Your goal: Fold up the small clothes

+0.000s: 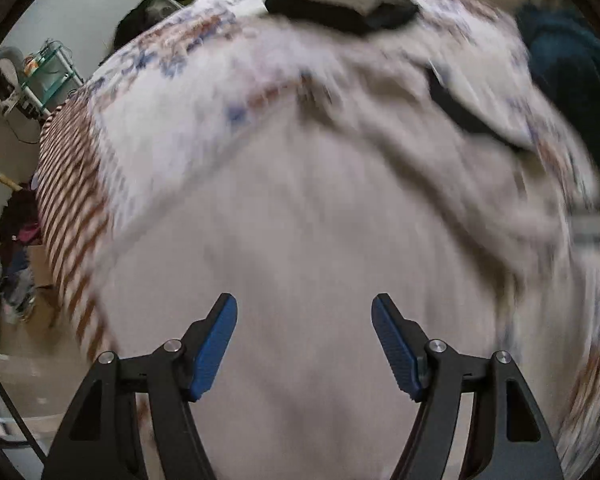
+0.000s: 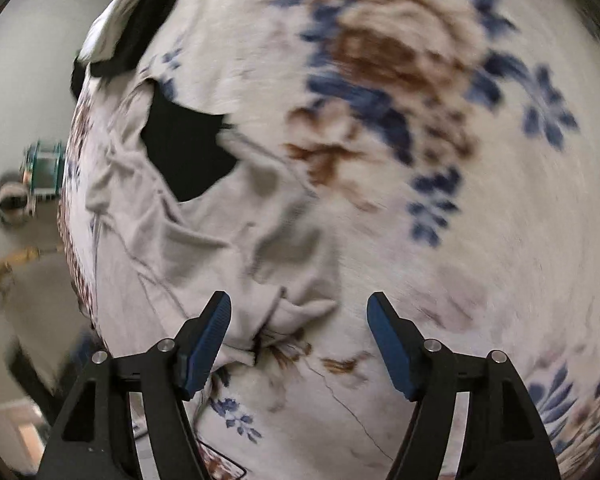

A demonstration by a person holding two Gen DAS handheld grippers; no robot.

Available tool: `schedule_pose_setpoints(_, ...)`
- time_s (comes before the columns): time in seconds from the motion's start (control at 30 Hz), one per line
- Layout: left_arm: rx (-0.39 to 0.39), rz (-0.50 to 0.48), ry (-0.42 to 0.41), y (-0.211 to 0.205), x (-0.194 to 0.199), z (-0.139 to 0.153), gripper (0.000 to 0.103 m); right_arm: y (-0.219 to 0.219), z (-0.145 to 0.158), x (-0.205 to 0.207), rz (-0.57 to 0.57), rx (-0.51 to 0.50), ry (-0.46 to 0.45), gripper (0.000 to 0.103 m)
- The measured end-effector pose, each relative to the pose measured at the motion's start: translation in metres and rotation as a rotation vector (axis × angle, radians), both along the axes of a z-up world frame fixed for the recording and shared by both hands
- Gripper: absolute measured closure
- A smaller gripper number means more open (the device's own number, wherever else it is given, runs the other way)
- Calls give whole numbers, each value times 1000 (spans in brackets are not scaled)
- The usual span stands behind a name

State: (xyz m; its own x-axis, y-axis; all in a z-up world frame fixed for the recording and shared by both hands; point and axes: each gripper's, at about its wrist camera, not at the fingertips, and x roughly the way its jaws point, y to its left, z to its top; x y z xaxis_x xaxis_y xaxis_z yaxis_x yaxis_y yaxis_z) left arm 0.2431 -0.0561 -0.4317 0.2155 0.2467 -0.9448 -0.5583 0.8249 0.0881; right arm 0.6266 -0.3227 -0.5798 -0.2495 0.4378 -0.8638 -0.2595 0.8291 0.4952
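Note:
A pale beige garment lies spread on the flower-patterned bedspread, blurred in the left wrist view. My left gripper hangs open above it, nothing between its blue pads. In the right wrist view the same beige garment lies crumpled, with a black cloth at its upper part. My right gripper is open; the garment's rumpled corner lies below, near the left finger, and the pads do not press on it. A stack of folded black and white clothes sits at the bed's far side.
The bedspread's striped border marks the bed's left edge, with floor beyond. A teal rack and a pile of clothes stand beside the bed. A dark teal cloth lies at the right. The folded stack shows upper left.

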Motion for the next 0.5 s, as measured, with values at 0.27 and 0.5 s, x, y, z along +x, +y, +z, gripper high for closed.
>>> schedule_pose_setpoints(0.27, 44, -199, 327, -98, -54, -73, 34, -3, -30, -7, -130, 84, 109, 30)
schedule_pose_setpoints(0.5, 164, -265, 335, -109, -46, -90, 34, 33, -45, -12, -175, 102, 138, 28)
